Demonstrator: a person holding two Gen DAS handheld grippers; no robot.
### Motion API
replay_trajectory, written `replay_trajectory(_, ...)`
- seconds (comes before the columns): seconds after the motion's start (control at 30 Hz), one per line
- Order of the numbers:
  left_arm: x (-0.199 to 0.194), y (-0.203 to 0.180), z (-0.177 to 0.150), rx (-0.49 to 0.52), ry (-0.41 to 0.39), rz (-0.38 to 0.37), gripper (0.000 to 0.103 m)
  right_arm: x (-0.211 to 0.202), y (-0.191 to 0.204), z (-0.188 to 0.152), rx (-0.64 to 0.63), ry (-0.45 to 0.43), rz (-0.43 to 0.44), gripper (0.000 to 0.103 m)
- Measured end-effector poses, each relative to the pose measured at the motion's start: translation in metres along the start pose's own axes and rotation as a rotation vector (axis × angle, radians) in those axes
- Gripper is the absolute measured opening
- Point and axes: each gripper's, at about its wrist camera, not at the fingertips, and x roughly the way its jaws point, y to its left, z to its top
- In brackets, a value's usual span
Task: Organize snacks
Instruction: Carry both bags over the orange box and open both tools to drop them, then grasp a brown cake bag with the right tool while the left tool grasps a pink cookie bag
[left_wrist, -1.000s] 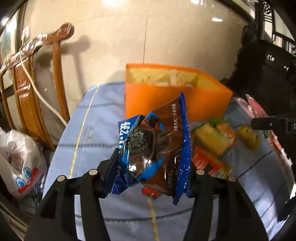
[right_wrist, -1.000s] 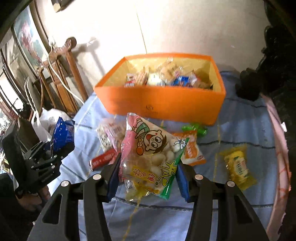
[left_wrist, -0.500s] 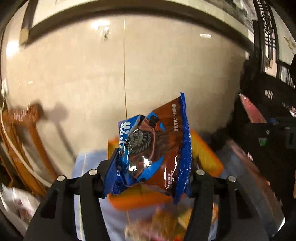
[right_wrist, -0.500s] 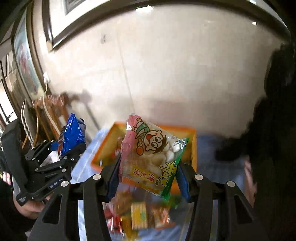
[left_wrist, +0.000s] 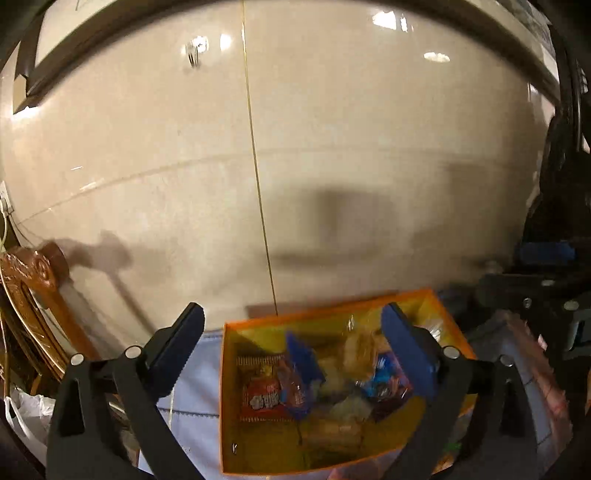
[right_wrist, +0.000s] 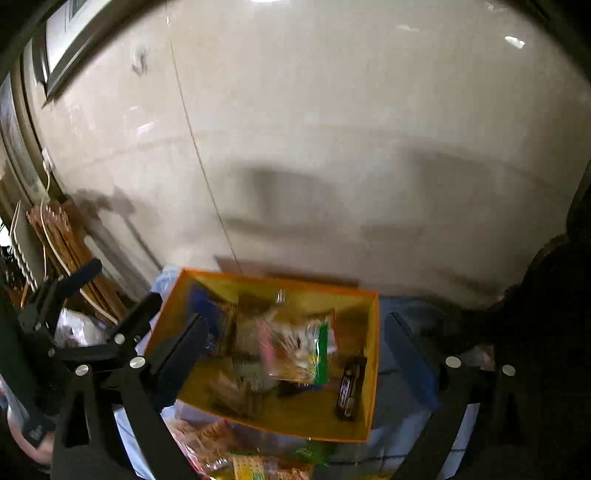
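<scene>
Above the orange box (left_wrist: 334, 469), L gripper (left_wrist: 291, 350) is spread wide w/ nothing between its fingers; R gripper (right_wrist: 295, 354) likewise wide & empty. Inside the box: blue packet (left_wrist: 301, 363), blurred, by a red packet (left_wrist: 264, 398); pink-green bag (right_wrist: 299, 350), also blurred, over other snacks; dark bar (right_wrist: 347, 391) at the right wall. More snacks (right_wrist: 236, 458) on the blue cloth (right_wrist: 397, 417) near the box front.
</scene>
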Motion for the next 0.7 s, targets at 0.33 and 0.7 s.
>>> replay_trajectory(0.33, -0.032, -0.003, -0.097, 0.035, 0.052, -0.078, 0.094, 0.005, -0.016, -0.100, 0.024, 0.078, 0.004, 0.096)
replay_trajectory(0.7, -0.049, -0.029, -0.252, 0.136, 0.214, -0.080, 0.094, 0.062, 0.001, -0.242, 0.039, 0.307, -0.033, 0.096)
